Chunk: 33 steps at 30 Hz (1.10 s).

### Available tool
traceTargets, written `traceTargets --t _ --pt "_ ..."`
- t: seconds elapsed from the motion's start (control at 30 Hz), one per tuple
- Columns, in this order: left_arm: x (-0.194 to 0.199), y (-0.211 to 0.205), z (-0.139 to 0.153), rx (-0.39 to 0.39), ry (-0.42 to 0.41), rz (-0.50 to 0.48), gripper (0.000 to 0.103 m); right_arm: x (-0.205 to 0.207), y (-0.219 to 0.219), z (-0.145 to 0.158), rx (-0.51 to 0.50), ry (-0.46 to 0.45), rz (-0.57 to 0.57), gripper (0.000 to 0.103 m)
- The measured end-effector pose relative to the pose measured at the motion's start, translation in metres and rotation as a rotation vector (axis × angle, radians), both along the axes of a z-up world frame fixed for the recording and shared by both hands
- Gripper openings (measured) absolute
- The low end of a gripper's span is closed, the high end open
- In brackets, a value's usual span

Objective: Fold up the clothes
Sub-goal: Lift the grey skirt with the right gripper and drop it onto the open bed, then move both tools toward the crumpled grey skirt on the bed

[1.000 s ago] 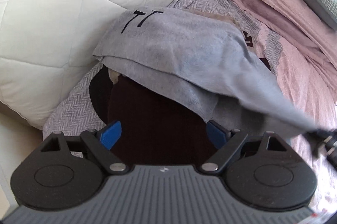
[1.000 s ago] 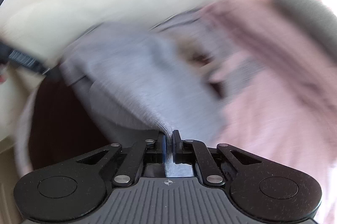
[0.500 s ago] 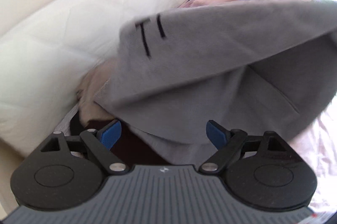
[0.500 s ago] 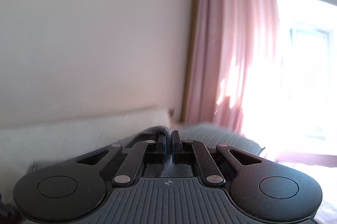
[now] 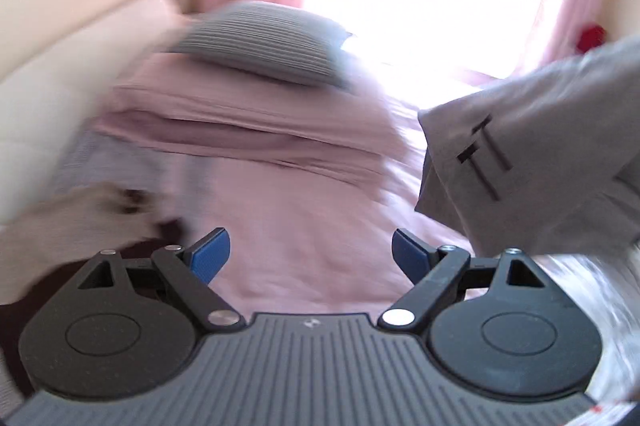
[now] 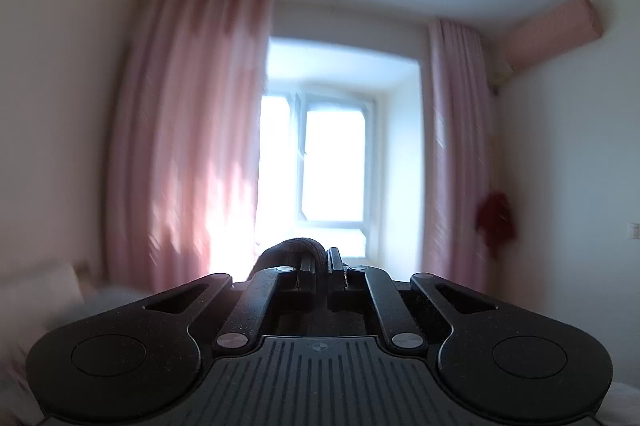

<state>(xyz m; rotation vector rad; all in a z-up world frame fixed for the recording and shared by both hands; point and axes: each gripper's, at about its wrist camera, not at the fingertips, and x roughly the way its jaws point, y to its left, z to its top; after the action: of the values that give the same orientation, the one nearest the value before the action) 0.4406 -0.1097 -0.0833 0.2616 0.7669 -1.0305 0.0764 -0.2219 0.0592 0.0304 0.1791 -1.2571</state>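
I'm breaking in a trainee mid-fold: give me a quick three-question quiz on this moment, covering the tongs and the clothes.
1. True or false: the right tongs are shut on a fold of grey fabric.
2. Which tongs are open and empty: left or right?
3. In the left wrist view, the grey garment with black markings hangs: A) on the right, above the pink bedding; B) flat under the striped pillow; C) between the left tongs.

Key: 1 true; 2 left; 3 A.
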Motion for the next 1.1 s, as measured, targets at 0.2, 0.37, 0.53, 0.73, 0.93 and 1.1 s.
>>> traceTargets --t 0.2,0.37,0.53,0.73,0.93,1.1 --pt "-0.138 -0.074 -0.026 0.120 0.064 -0.218 0.086 -0.115 -0.054 -0.149 0.684 0.295 -0.211 0.035" --pt "-0.233 -0.098 -0.060 0.269 0.101 -0.313 0.086 -0.180 -0.083 -0.185 0.890 0.296 -0.148 0.039" --pt "-0.287 -0.111 -0.086 0.358 0.133 -0.298 0.086 -0.203 -0.074 -0.189 0.877 0.396 0.037 0.039" --pt "-0.324 -0.119 -0.080 0.394 0.151 -0.247 0.086 -0.226 -0.070 -0.215 0.829 0.480 0.137 0.039" --pt "-0.331 -0.125 -0.068 0.410 0.116 -0.241 0.086 -0.228 -0.071 -0.231 0.868 0.461 0.165 0.039" --pt "-0.327 -0.130 -0.072 0.414 0.107 -0.273 0.086 -0.216 -0.069 -0.237 0.876 0.471 0.166 0.039"
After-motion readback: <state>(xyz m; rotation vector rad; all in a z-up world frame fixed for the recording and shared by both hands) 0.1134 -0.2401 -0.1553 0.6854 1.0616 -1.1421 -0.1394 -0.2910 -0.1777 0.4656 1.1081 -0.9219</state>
